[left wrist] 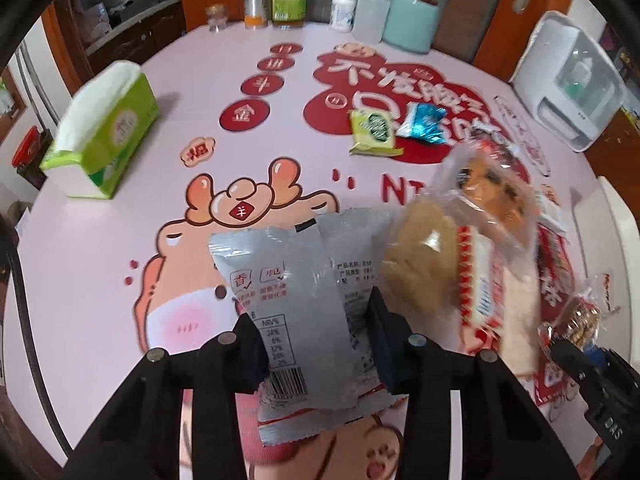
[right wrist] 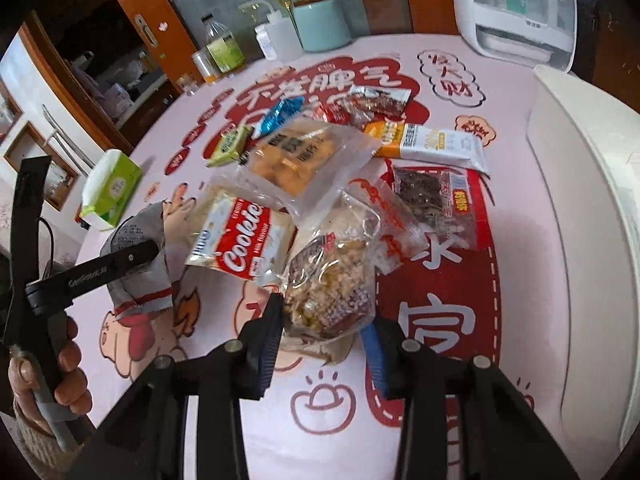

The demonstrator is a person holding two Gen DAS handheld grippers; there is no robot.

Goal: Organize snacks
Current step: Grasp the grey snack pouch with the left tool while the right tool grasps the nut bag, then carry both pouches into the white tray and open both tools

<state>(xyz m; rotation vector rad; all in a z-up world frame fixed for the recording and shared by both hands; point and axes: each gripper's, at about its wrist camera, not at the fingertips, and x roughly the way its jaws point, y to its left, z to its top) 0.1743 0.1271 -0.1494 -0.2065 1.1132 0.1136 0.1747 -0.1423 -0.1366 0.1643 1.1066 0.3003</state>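
Holding two packets at once, one per hand. Left hand-held gripper (left wrist: 316,336) clamped narrow across the grey snack packet (left wrist: 292,312), pads pressing its crinkled sides near the lower half; packet lifted clear of the tabletop (left wrist: 100,280), just left of the snack pile. Right hand-held gripper (right wrist: 326,344) closed on the clear-wrapped nut bar (right wrist: 328,292), pinching it at the near end, just above the pile's front edge.

Risks, as judged from here:
- Slipping of the grey packet: smooth foil, grip on air-filled wrapper rather than on the contents; a quick swing likely to let it slide or twist out.
- Snagging of the nut bar's loose wrapper on the neighbouring clear packet (right wrist: 384,224) or the Cookies packet (right wrist: 240,236), both touching or overlapping it; dragging those along possible.
- Collision between the two tools, close together over the same corner of the pile.
- Crushing of brittle contents under a hard squeeze.

Orientation: grey packet's long axis running away from the camera, roughly along the fingers, red-edged sealed end nearest, far end pointing toward the middle of the tabletop, tilted slightly left. Nut bar's long axis likewise running away from the right wrist camera, far end leaning toward the pile.
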